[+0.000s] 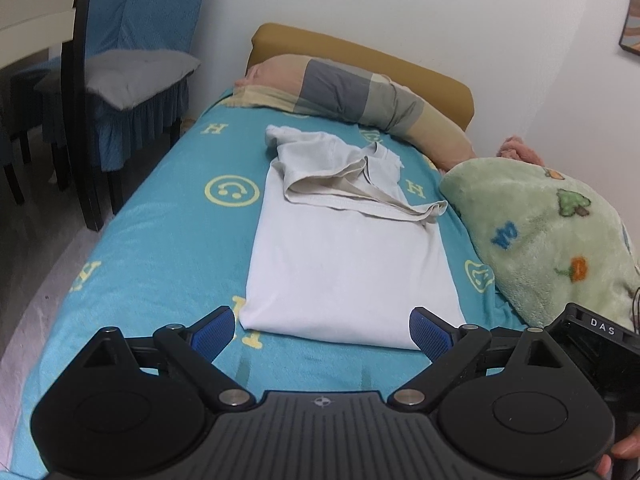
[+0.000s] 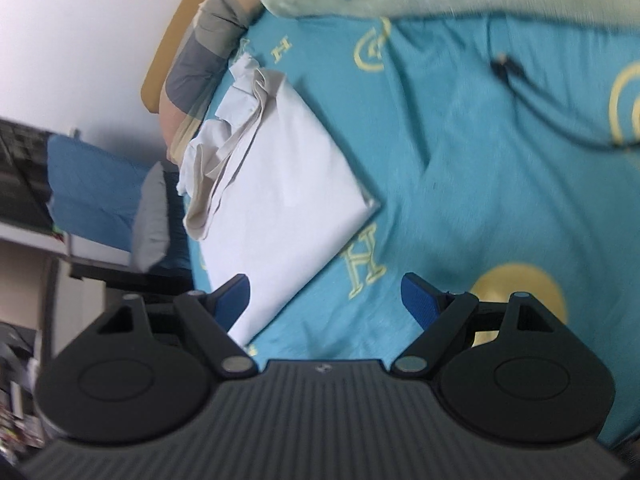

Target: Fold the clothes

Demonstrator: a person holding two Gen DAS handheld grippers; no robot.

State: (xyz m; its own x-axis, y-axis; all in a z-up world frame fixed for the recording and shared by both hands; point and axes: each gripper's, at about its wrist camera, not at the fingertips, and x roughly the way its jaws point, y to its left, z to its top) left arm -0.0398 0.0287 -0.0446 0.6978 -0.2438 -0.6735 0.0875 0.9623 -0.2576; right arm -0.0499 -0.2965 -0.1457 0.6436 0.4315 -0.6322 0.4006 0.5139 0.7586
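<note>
A white T-shirt (image 1: 344, 264) lies on the bed, its lower part a flat narrow rectangle, its sleeves and collar bunched at the far end. My left gripper (image 1: 324, 326) is open and empty, its blue pads either side of the shirt's near edge. The shirt also shows in the right wrist view (image 2: 280, 200), lying diagonally. My right gripper (image 2: 326, 300) is open and empty above the sheet, its left finger over the shirt's near corner. That view is blurred.
The bed has a turquoise sheet (image 1: 160, 240) with yellow smileys. A striped bolster (image 1: 360, 100) lies by the mustard headboard (image 1: 352, 52). A green fleece blanket (image 1: 552, 236) lies at the right. A blue-covered chair (image 1: 132, 80) stands left of the bed. A black cable (image 2: 540, 96) lies on the sheet.
</note>
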